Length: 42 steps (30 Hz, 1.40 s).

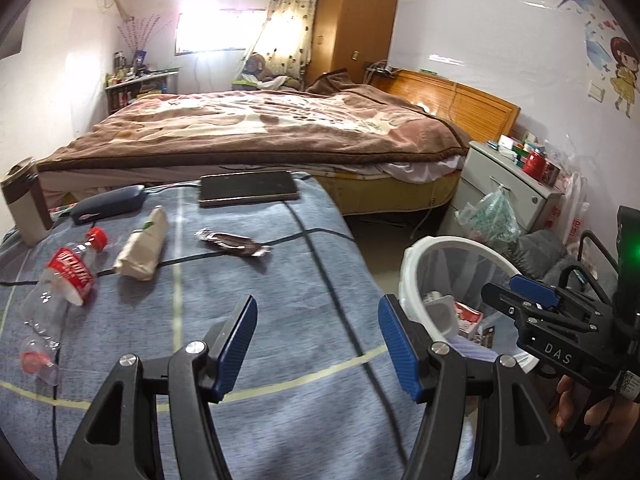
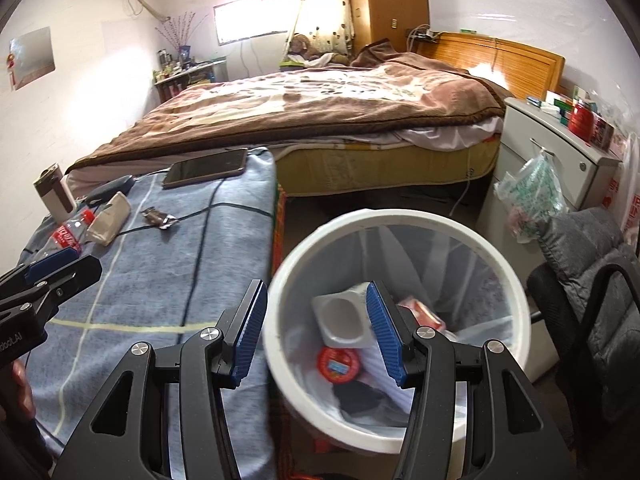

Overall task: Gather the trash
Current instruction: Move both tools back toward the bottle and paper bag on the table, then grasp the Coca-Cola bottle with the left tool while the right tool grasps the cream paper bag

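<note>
A crushed clear bottle with a red label, a beige paper packet and a dark foil wrapper lie on a blue checked cloth. My left gripper hovers open over the near part of the cloth, with nothing between its fingers. Its tip shows at the left edge of the right wrist view. My right gripper is open above the near left rim of the white bin. The bin holds a white tub, a red lid and other scraps.
A phone, a dark case and a beige canister stand at the cloth's far side. Behind is a bed with a brown blanket. A nightstand with a hanging plastic bag and a grey-cushioned chair flank the bin.
</note>
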Motion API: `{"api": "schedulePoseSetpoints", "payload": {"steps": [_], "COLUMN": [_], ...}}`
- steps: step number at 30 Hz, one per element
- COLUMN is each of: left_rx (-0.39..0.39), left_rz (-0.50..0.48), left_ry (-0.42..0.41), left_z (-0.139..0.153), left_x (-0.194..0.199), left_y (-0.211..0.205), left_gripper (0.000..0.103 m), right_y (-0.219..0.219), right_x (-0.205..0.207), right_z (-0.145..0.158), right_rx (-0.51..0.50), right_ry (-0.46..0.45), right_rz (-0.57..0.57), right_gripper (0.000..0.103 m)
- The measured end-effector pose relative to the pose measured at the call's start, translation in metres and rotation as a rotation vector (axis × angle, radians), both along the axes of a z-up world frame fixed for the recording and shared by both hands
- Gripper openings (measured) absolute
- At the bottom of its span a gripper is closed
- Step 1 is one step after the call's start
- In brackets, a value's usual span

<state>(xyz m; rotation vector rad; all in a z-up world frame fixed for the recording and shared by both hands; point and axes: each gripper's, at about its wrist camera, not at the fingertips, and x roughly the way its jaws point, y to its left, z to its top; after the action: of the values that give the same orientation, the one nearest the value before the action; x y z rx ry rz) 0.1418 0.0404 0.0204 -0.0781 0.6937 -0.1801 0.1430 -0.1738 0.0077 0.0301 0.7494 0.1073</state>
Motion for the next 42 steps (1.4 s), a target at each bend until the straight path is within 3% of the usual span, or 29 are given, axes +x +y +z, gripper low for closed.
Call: {"api": "schedulePoseSetpoints", "payload": {"steps": [27,34,42], "left_rx": [0.021,0.023,0.032], "left_rz": [0.273,0.300,0.266], "left_ry": [0.012,0.045,0.105], "left_z": [-0.010,-0.020,-0.033], "left_x": [-0.011,-0.002,0.017], "left_y": [0.180,0.209,0.226], "left_gripper": [0.068,0.069,0.070], "right_y": [0.127,0.165,0.203], "right_x": [0.027,0.041,0.059], "right_z": [-0.004,-0.004,-0.006], "right_rx": [0.023,0.025,0.032], "right_ry": [0.005,0.009,0.017], "right_rz": [0.210,0.261,0.303], "right_gripper": [0.057,0.057,0.058]}}
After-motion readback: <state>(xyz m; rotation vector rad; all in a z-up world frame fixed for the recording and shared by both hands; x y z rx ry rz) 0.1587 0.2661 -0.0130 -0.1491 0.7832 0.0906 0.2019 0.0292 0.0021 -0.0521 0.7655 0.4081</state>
